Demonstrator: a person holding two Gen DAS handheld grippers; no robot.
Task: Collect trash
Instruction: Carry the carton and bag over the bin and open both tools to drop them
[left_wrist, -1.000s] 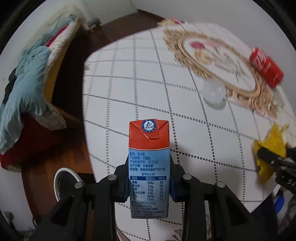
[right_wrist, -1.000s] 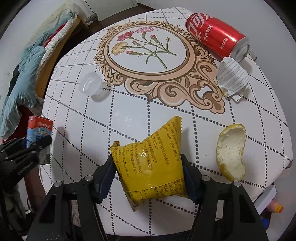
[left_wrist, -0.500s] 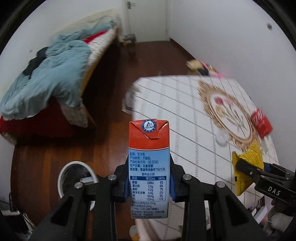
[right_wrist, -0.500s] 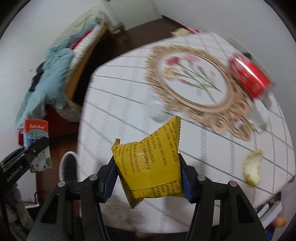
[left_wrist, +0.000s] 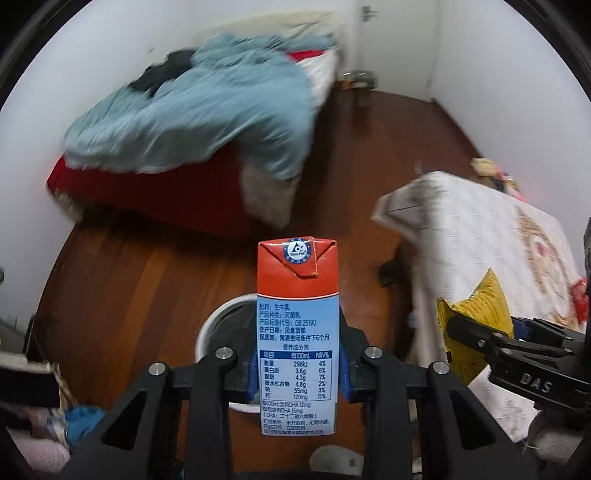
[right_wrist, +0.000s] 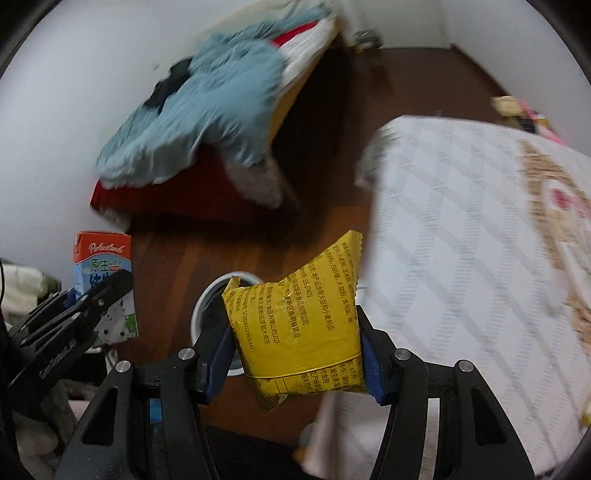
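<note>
Left wrist view: my left gripper (left_wrist: 298, 373) clamps the milk carton (left_wrist: 297, 325) upright, long axis vertical, above what looks like a bin (left_wrist: 207, 328); my right gripper (right_wrist: 295, 354) pinches the yellow wrapper (right_wrist: 295, 321).

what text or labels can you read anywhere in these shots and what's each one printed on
"Perfectland": front of the milk carton held by the left gripper.
"GB 25190", "298kJ", "3.6g", "120mg": nutrition panel on the carton's back.
"Tetra Pak": round seal on the carton's top flap, only just legible.
"DAS": body of the right gripper.
"GenRobot.AI": the left gripper's body, partly legible.
Yellow snack packet: dense Chinese print, too small to quote.
</note>
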